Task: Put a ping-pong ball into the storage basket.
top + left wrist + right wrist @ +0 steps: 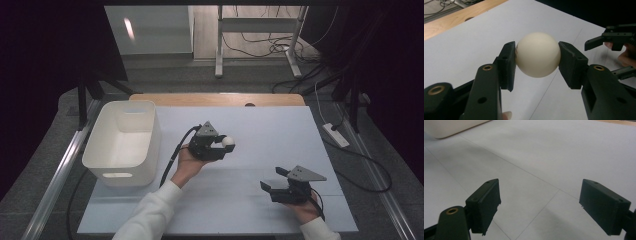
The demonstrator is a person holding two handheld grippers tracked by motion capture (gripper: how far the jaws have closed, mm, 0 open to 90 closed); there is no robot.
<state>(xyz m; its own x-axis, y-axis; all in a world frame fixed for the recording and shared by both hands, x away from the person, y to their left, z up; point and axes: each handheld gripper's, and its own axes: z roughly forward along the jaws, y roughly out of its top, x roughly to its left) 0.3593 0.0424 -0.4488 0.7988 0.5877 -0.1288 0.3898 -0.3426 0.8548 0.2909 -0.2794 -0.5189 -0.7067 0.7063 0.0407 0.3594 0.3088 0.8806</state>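
- From above, my left gripper sits mid-table with its jaws closed on the white ball, which is lifted off the sheet. The white bin stands to its left, near but apart. My right gripper rests low at the near right, jaws spread and holding nothing. I judge this as the carry step: ball picked, not yet dropped. Next I must swing my left hand over the bin's rim and only then part the jaws.
- Along my left gripper's jaws, the ball is pinched at its widest part, one pad on each side, with the white table sheet behind it. My other gripper shows at the far right, cut off by the edge. A faint mark on the ball beside the left pad is too small to read.
- Along my right gripper's jaws, the pads stand wide apart over the bare sheet. A corner of the bin is cropped at the top left.
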